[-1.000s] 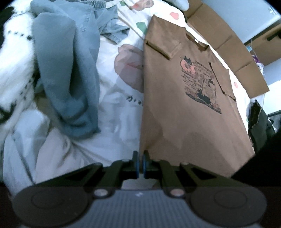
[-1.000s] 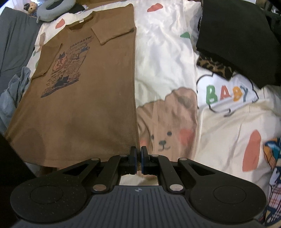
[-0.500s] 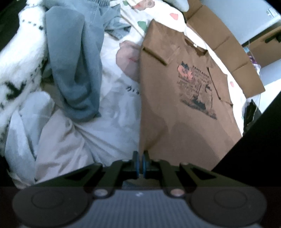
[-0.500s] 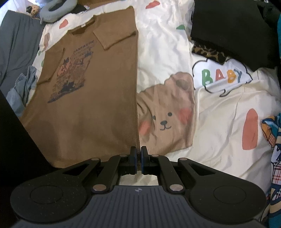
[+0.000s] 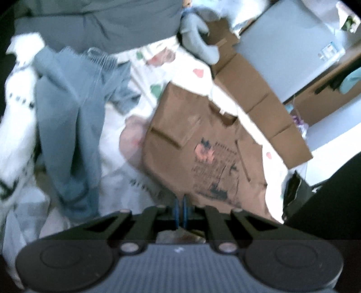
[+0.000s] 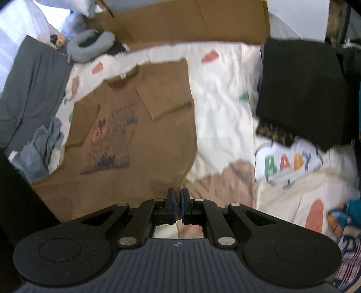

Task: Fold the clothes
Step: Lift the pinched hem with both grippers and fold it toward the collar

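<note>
1. A brown T-shirt (image 6: 144, 144) with a dark and pink print on its chest lies on a white printed bedsheet (image 6: 221, 108), both sleeves folded in over the front and the collar at the far end.
2. The left gripper (image 5: 180, 210) has its jaws pressed together on the shirt's near hem at one corner, the cloth rising to the blue pads.
3. The right gripper (image 6: 178, 208) pinches the other near corner the same way.
4. A blue-grey garment (image 5: 67, 126) lies crumpled just beside the shirt on the left.
5. A black folded garment (image 6: 302, 90) sits well to the right, above the word BABY printed on the sheet.
6. Flattened cardboard (image 6: 185, 20) stands beyond the collar, with a grey neck pillow (image 6: 90, 46) near it.
</note>
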The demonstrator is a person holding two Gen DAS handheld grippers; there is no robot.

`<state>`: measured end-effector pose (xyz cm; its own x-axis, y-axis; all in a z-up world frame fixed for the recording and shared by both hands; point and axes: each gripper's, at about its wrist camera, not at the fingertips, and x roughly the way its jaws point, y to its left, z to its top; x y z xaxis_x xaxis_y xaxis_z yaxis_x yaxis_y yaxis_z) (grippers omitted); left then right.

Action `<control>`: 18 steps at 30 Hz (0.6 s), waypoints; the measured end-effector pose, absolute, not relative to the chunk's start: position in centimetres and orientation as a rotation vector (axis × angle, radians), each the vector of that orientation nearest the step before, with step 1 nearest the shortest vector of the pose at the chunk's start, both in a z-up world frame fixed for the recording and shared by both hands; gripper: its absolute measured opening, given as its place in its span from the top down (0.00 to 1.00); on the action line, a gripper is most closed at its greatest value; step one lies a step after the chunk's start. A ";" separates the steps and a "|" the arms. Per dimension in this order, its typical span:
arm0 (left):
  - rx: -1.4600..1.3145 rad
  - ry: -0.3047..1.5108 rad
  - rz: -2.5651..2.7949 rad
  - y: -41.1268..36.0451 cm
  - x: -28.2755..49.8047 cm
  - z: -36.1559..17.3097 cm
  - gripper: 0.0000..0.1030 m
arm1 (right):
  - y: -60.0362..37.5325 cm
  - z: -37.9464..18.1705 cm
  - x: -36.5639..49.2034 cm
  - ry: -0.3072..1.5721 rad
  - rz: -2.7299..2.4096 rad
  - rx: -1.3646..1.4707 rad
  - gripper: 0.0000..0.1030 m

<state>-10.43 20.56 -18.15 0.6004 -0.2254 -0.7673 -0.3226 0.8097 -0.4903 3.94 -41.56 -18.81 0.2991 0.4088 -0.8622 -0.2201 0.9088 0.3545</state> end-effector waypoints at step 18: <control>-0.627 0.872 0.056 21.3 -3.7 -14.3 0.96 | -40.7 -15.1 11.0 1.041 0.450 0.232 0.98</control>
